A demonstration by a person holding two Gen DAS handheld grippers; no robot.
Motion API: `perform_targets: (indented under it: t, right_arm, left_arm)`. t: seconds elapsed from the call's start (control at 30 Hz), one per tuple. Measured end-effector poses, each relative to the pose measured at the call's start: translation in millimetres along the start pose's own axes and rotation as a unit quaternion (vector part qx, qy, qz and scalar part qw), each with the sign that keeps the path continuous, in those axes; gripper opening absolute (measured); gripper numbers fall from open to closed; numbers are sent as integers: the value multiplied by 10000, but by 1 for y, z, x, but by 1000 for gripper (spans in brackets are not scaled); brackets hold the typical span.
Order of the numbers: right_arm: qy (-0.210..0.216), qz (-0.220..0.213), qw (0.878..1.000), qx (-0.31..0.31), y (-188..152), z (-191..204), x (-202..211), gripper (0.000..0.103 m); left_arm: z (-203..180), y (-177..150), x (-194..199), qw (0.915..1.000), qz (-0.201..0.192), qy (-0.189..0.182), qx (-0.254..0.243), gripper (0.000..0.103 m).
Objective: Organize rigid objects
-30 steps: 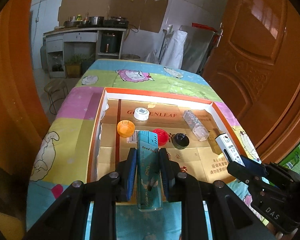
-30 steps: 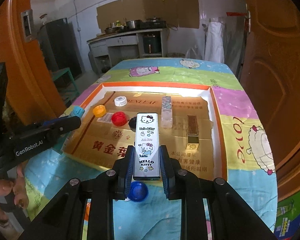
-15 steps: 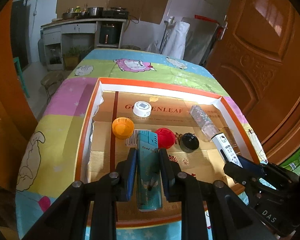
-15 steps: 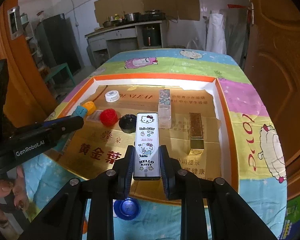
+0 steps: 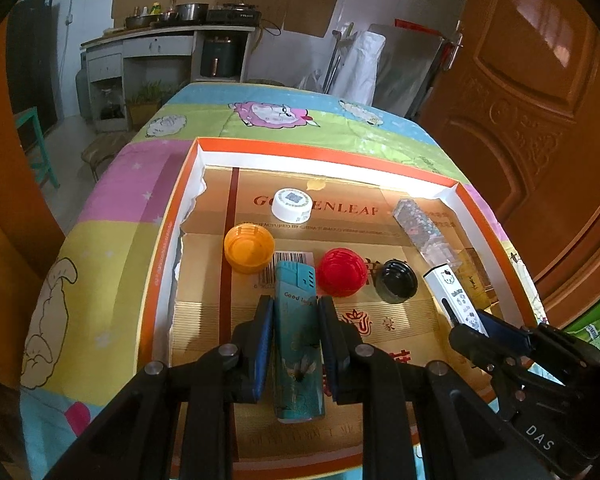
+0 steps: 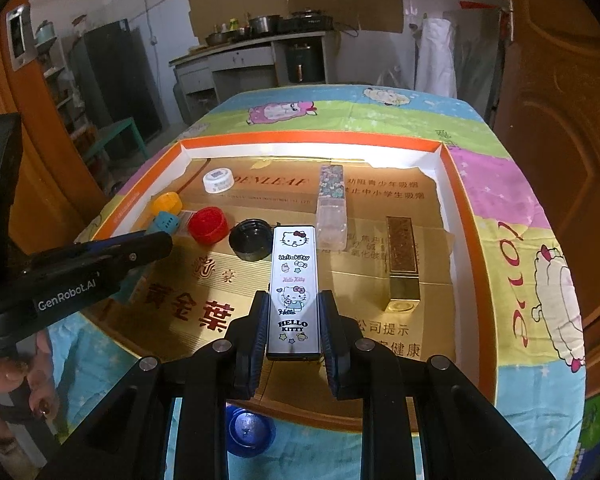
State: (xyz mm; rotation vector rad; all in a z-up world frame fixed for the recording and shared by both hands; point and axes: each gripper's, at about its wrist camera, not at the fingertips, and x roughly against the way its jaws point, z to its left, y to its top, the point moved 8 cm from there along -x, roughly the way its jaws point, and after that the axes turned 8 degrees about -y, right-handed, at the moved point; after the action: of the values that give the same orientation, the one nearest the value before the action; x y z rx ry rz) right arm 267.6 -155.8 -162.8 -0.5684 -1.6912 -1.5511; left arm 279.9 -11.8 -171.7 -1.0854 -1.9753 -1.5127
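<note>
Over the tray's (image 5: pixel 168 240) near edge, left gripper (image 5: pixel 295 316) pinches a teal lighter (image 5: pixel 298 344); right gripper (image 6: pixel 294 312) pinches a white lighter (image 6: pixel 294 280). Bare floor lies just beyond.

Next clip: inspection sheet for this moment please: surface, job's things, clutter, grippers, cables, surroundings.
Surface: cartoon-print tablecloth under an orange-rimmed tray lined with flattened cardboard.
Job's things: in the tray lie a white cap, orange cap, red cap, black cap, clear case and gold bar.
Clutter: blue cap outside the tray.
Grippers: left gripper shut on teal lighter; right gripper shut on Hello Kitty lighter.
Cables: nothing seen.
Surroundings: wooden door, kitchen counter with pots.
</note>
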Motion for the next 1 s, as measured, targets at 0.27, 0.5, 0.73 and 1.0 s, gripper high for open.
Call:
perform_targets:
  t: [0.27,0.5,0.73,1.0]
  right_arm:
    - [-32,85,10000,16,-2,-1,-8,25]
    - [-87,98,9999,60,-3,-1,-12,25]
    - [-144,78,9998,137,-3,1,-13,25]
    - [-144,73,9998,134,-3,1,-13,26]
  left_arm:
    - [3,-2,-5,10000,37,10,19,23]
    - [3,-2,-4,10000,35,14,14,23]
    - [4,-2,-6,10000,21,22,-7,23]
    - [5,0,-6,10000,2,-45,71,24]
